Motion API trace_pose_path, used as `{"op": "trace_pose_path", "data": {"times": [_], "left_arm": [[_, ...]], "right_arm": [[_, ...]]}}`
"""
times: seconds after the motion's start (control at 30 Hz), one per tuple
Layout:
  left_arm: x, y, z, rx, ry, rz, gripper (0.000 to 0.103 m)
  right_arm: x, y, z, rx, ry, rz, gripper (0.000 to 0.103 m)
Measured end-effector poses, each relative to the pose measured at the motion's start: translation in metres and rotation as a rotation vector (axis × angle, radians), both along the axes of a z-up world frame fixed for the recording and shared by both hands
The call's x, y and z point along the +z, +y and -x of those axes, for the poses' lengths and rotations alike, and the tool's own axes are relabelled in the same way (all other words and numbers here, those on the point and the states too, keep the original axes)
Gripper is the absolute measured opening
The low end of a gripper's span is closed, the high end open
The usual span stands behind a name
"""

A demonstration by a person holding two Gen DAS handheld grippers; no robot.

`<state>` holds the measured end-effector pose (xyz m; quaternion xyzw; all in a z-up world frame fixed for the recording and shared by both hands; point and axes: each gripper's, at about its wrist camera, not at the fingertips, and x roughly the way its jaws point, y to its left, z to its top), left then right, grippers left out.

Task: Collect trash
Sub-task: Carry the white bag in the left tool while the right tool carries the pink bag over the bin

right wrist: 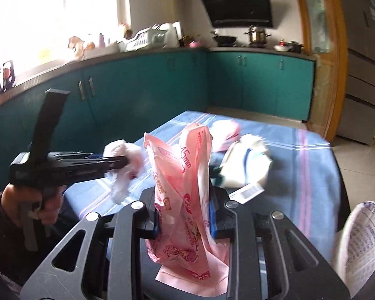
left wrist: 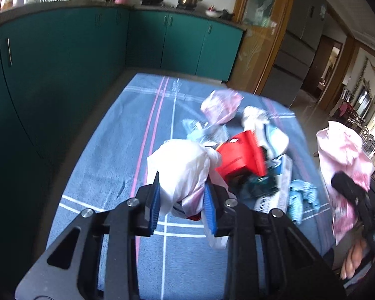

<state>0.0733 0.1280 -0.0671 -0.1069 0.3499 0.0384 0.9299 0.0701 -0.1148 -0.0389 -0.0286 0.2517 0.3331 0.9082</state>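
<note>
The left gripper (left wrist: pixel 182 200) is clamped on a crumpled white plastic bag (left wrist: pixel 185 167), with its blue pads (left wrist: pixel 155 201) pressing the bag from both sides. The bag hangs above a table with a blue striped cloth (left wrist: pixel 107 165). The right gripper (right wrist: pixel 185 212) is clamped on a pink printed plastic bag (right wrist: pixel 180 175), and that bag sticks up between the jaws and also hangs down below them (it has little cartoon pictures and some writing on it). More trash lies in a pile on the cloth, just past the white bag: a red wrapper (left wrist: pixel 242 155), a small pink and white bag (left wrist: pixel 221 106), a white packet (left wrist: pixel 256 117), a paper with a barcode (left wrist: pixel 272 197) and a light blue scrap (left wrist: pixel 302 195). In the right wrist view, a hand (right wrist: pixel 35 200) grips the handle of the left gripper at the left edge. Behind the table stand green cupboards (right wrist: pixel 147 87) under a dark counter. On the counter sit a white dish rack (right wrist: pixel 147 38), a black wok (right wrist: pixel 225 39) and a shiny pot (right wrist: pixel 257 36).
</note>
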Motion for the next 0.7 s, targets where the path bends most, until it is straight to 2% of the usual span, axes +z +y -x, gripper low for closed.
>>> {"op": "trace_pose_path", "data": {"times": [0.17,0.33,0.47,0.63,0.7], "left_arm": [[0.024,-0.011,0.009,-0.021,-0.084,-0.032,0.031],[0.044,-0.025,-0.002,-0.077,-0.132,-0.041,0.031],[0.057,-0.045,-0.022,-0.16,-0.137,-0.051,0.031],[0.07,-0.101,-0.053,-0.326,-0.141,-0.087,0.031],[0.068,-0.129,-0.064,-0.391,-0.126,-0.087,0.031]], "right_arm": [[0.011,-0.033,-0.006,-0.098,-0.027,-0.024,0.028],[0.017,-0.068,-0.015,-0.223,-0.049,-0.025,0.028],[0.02,-0.106,-0.025,-0.337,-0.041,-0.04,0.028],[0.019,-0.153,-0.029,-0.481,-0.037,-0.011,0.028],[0.01,-0.179,-0.025,-0.537,-0.025,-0.002,0.028]]}}
